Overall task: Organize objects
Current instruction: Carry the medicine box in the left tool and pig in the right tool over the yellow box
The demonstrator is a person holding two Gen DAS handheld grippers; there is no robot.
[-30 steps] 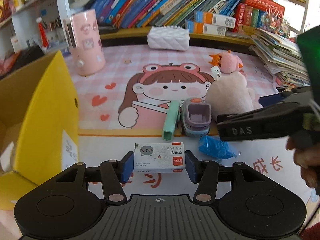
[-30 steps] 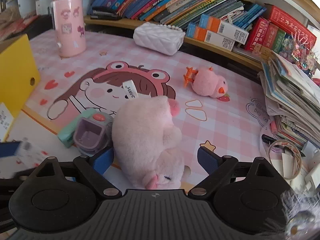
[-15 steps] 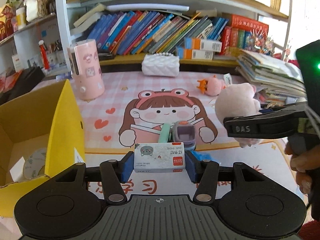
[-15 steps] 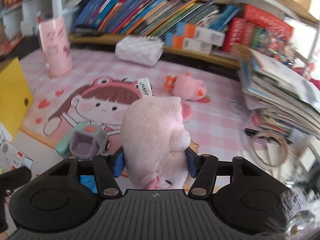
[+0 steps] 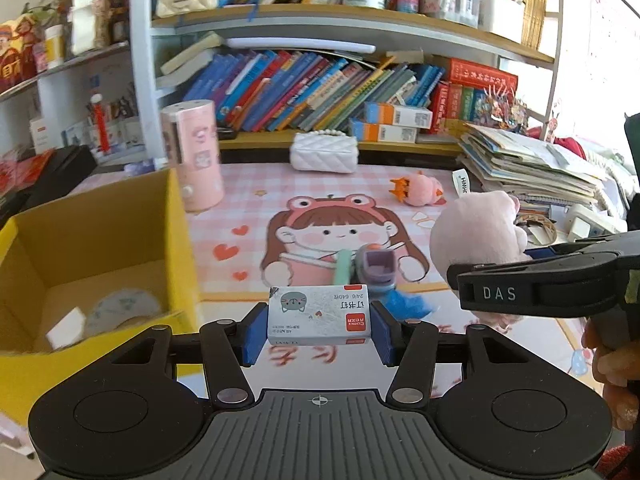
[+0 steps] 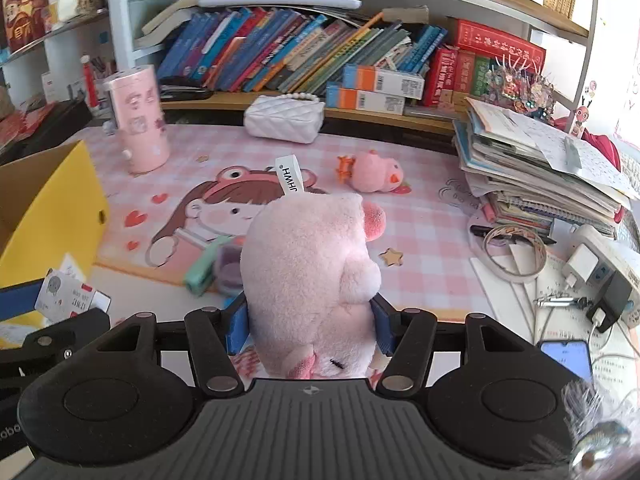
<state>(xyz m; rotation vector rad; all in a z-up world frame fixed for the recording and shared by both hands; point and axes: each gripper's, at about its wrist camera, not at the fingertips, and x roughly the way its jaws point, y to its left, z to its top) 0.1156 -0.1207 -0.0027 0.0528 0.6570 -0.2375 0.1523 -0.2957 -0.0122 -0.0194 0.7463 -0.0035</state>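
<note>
My left gripper (image 5: 318, 334) is shut on a small white staple box (image 5: 318, 314) with a grey cat print, held above the desk. The same box (image 6: 66, 294) shows at the left edge of the right wrist view. My right gripper (image 6: 310, 330) is shut on a pink plush pig (image 6: 310, 268), lifted off the mat; the pig (image 5: 476, 236) also hangs at the right in the left wrist view. An open yellow cardboard box (image 5: 176, 240) stands to the left, with a round disc and a white piece inside. A green stapler (image 5: 342, 268) and a purple toy (image 5: 378, 266) lie on the mat.
A pink cylinder (image 5: 198, 158), a white quilted purse (image 5: 324, 152) and a small pink plush (image 6: 374, 170) sit on the cartoon mat (image 6: 420, 240). A stack of books (image 6: 532, 176), a tape ring (image 6: 514, 254), chargers and a phone (image 6: 566, 356) crowd the right. A bookshelf runs behind.
My right gripper closed on the pink pig and lifted it off the mat. Both grippers rose and tilted up, so more shelf shows; the staple box stayed gripped and the yellow box's inside came into view.
</note>
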